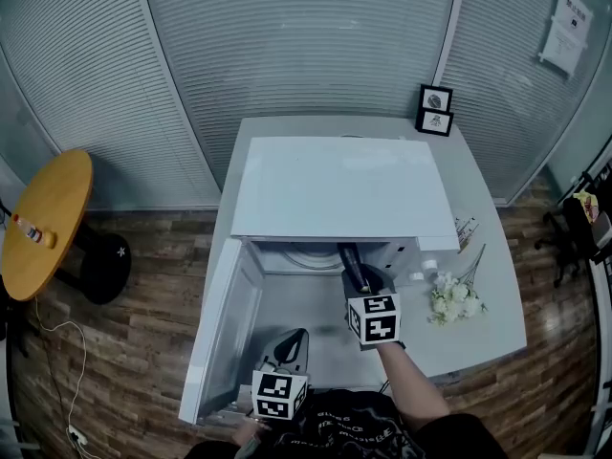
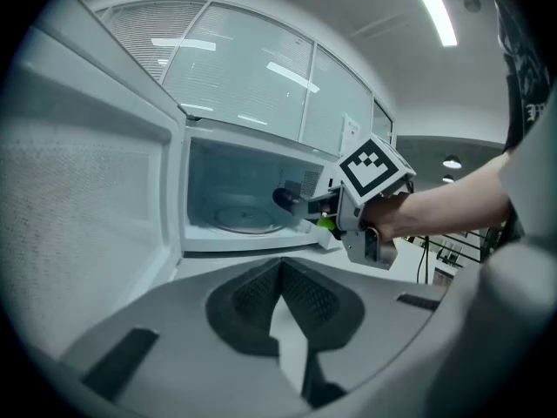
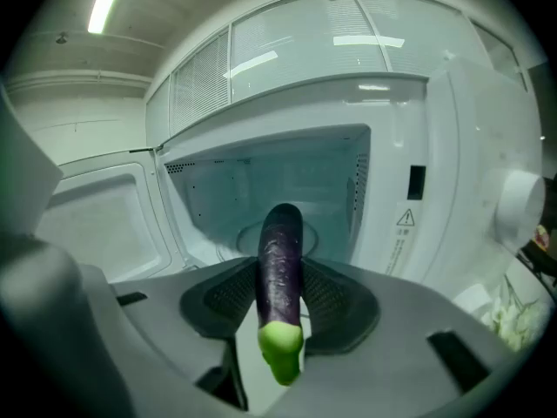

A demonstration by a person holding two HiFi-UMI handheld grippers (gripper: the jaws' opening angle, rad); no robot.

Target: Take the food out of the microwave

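A white microwave [image 1: 335, 189] stands on a grey table, its door [image 1: 225, 333] swung open to the left. My right gripper [image 1: 356, 273] is shut on a purple eggplant [image 3: 280, 259] with a green stem end. It holds the eggplant lengthwise just in front of the cavity mouth. The eggplant's tip [image 2: 285, 199] points at the bare glass turntable [image 2: 239, 218]. My left gripper [image 2: 280, 268] hovers lower, in front of the open door [image 2: 78, 207]; its pads meet at the tips with nothing between them.
White flowers [image 1: 454, 299] lie on the table right of the microwave, beside a small white object [image 1: 428, 268]. Two framed pictures [image 1: 435, 110] stand at the back edge. A round yellow table [image 1: 57, 189] with a small bottle [image 1: 29, 229] stands far left.
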